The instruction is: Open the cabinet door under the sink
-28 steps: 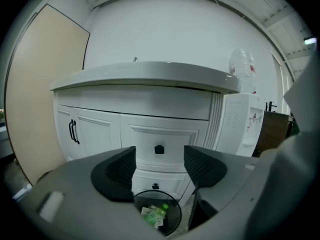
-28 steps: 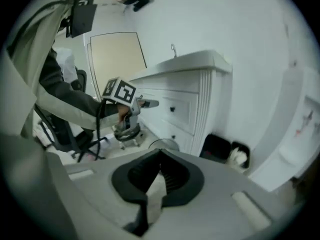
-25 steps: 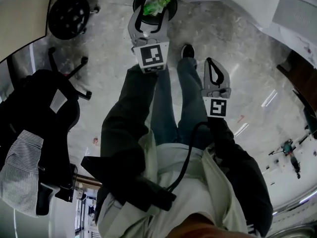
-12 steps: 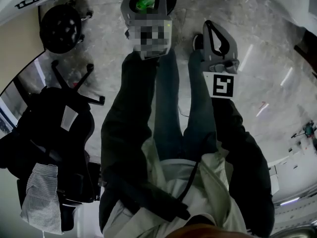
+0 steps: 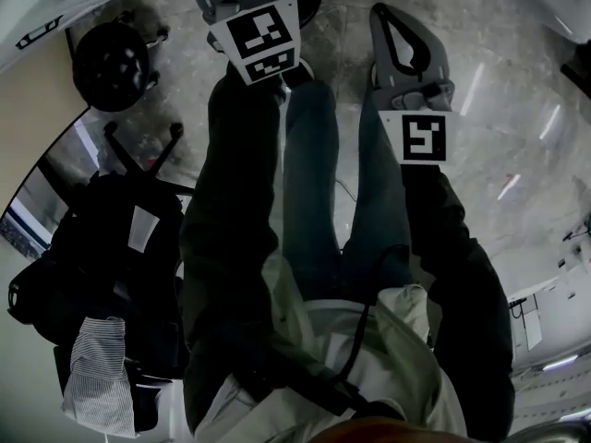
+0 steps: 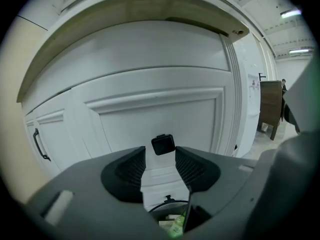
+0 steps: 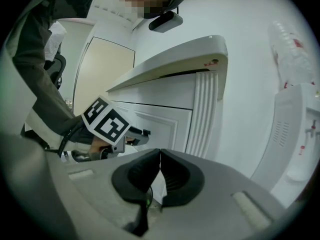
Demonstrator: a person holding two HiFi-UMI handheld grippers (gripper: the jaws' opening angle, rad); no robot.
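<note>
The left hand-held gripper (image 6: pixel 160 158) has its jaws half apart after just closing in, with nothing pressed between the pads. The small black knob (image 6: pixel 162 144) of the cabinet door (image 6: pixel 165 116) lies straight ahead, framed by the jaw tips and seemingly just beyond them. The right hand-held gripper (image 7: pixel 160 159), jaws together and empty, looks farther from the door, so the left is nearer.

cabinet door (image 6: pixel 150 119): white, panelled | state: shut, upright | knob (image 6: pixel 163 144): small, black (square-faced)
</note>
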